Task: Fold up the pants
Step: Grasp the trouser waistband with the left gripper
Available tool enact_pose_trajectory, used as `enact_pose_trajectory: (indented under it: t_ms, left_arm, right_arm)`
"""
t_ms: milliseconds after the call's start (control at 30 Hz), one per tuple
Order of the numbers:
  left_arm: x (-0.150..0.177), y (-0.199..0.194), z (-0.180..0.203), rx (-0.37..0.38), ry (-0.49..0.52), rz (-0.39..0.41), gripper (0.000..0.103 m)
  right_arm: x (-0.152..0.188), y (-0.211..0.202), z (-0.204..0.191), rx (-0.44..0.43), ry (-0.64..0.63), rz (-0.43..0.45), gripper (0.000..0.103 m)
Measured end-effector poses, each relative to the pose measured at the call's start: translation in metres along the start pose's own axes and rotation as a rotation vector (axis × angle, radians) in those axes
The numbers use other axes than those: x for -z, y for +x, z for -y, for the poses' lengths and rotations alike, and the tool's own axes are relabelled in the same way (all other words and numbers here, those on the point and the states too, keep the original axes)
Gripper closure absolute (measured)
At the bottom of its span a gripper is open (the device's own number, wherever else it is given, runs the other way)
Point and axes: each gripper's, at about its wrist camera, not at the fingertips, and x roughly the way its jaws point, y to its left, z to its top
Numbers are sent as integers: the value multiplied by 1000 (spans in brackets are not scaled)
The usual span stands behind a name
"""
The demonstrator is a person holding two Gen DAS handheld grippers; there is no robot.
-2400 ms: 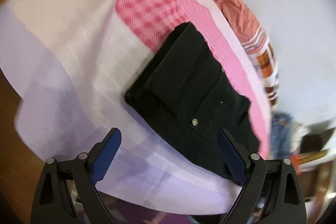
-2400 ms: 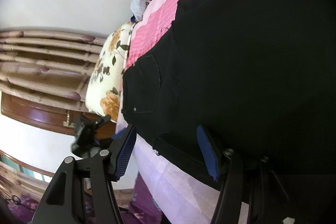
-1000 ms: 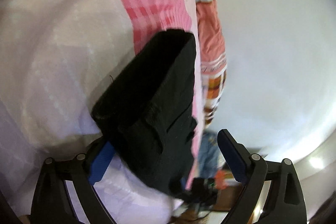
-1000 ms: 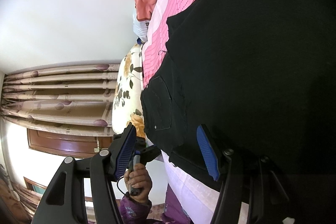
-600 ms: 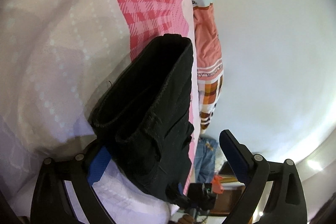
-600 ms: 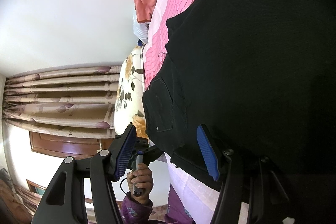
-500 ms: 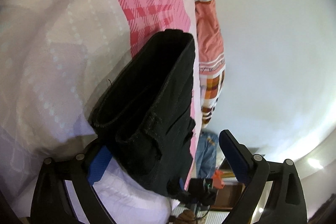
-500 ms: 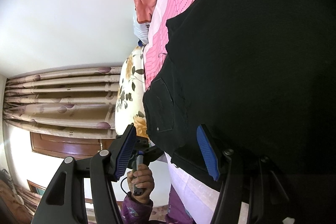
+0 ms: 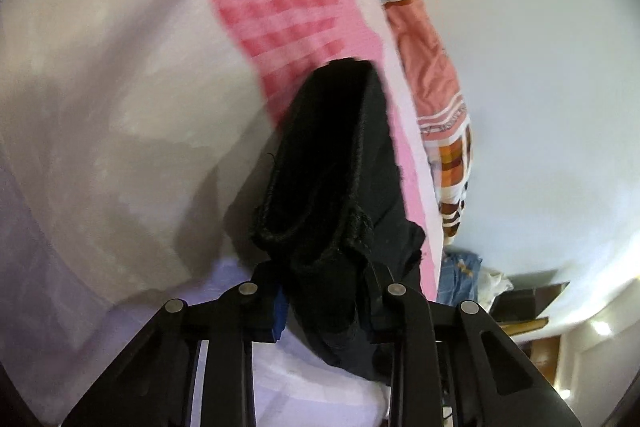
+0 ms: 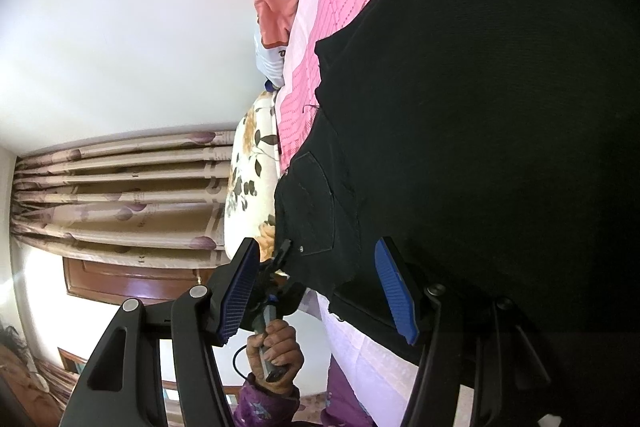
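The folded black pants (image 9: 336, 167) lie on a pink and lilac bedsheet (image 9: 120, 107). My left gripper (image 9: 324, 291) is shut on the near edge of the folded bundle, and the cloth hides its pads. In the right wrist view the black pants (image 10: 480, 127) fill the right side, with a back pocket showing. My right gripper (image 10: 320, 287) is open and empty at the pants' near edge, its right finger against the cloth. The left gripper (image 10: 276, 267) and the hand holding it show between the right gripper's fingers.
An orange patterned quilt (image 9: 432, 67) lies along the far side of the bed by the white wall. A floral pillow (image 10: 252, 167) sits at the head of the bed, with curtains (image 10: 120, 195) behind. Clutter and denim cloth (image 9: 460, 279) lie beyond the bed.
My left gripper has closed on the near edge of the folded pants; half a second ago its fingers were spread wide. The right gripper has stayed open and barely moved.
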Motion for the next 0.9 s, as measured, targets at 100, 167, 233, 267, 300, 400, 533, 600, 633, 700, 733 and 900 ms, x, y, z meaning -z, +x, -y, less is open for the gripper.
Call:
enact_pose_trajectory:
  t_ms: [100, 167, 233, 267, 300, 400, 533, 600, 633, 700, 733, 900]
  left_arm:
    - [1, -2, 18, -11, 67, 11, 75]
    - [3, -5, 25, 4, 74, 26, 75]
    - [5, -7, 34, 11, 92, 39, 75]
    - [6, -7, 38, 21, 104, 42, 75]
    - [8, -8, 42, 20, 115, 45, 75]
    - [9, -7, 54, 15, 147, 50, 75]
    - [9, -6, 61, 20, 145, 63, 75]
    - [9, -6, 61, 9, 146, 68, 75]
    - [9, -6, 59, 7, 143, 68, 75]
    - [8, -5, 54, -11, 127, 73, 75]
    - [7, -5, 52, -19, 123, 75, 75]
    - [7, -5, 36, -49, 87, 88, 75]
  right_arm:
    - [0, 0, 0, -4, 1, -1, 47]
    - [0, 0, 0, -3, 2, -1, 47]
    - [0, 1, 1, -3, 4, -1, 47]
    - [0, 1, 1, -6, 4, 0, 47]
    - [0, 1, 1, -11, 7, 0, 46]
    - [-1, 0, 3, -36, 26, 7, 44]
    - [-2, -2, 6, -63, 48, 11, 44]
    - [-2, -1, 6, -63, 47, 10, 44]
    - [-2, -1, 6, -61, 46, 10, 44]
    - [-2, -1, 6, -60, 46, 8, 44]
    - [-3, -1, 6, -61, 47, 9, 44]
    - [-4, -1, 6, -59, 62, 6, 44]
